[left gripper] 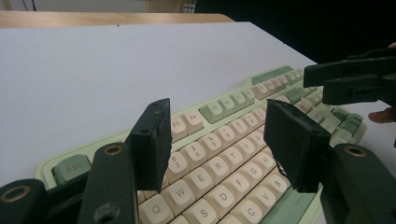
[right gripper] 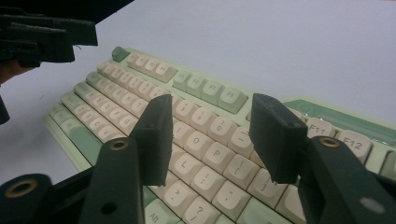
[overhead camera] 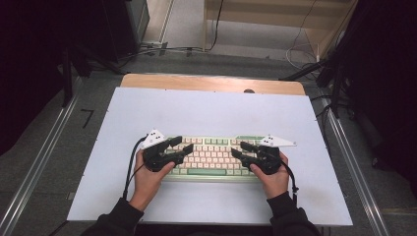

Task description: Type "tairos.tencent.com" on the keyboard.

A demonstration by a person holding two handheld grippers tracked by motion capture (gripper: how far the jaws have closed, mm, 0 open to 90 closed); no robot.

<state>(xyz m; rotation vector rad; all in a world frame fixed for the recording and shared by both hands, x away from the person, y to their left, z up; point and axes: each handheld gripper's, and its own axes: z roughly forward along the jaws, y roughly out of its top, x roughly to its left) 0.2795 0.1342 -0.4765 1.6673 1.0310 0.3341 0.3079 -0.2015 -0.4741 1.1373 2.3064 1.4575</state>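
a cream and green keyboard (overhead camera: 211, 156) lay flat on a white sheet (overhead camera: 206, 110) that covered most of a wooden table (overhead camera: 211, 82), near the person's edge and roughly centred between the two hands.

the left gripper (overhead camera: 178, 149) hovered over the left end of the keyboard, held in the person's left hand (overhead camera: 147, 178). its jaws stood apart with nothing between them. in the left gripper view the two black jaws framed the letter rows, with the q, w, e, r keys below them and the green esc key (left gripper: 70, 168) at the lower left. the pads did not press any key that could be made out.

the right gripper (overhead camera: 242, 149) hung over the right end of the keyboard, held in the right hand (overhead camera: 275, 179). its jaws were also apart and held nothing. in the right gripper view they framed the o, p and l keys, with the f11 and f12 keys (right gripper: 352, 140) just to the right of the right jaw.

the two grippers pointed toward each other across the middle of the keyboard, well apart. each carried a white three-cornered plate on top, and a black cable trailed from each back toward the person's dark sleeves (overhead camera: 118, 219).
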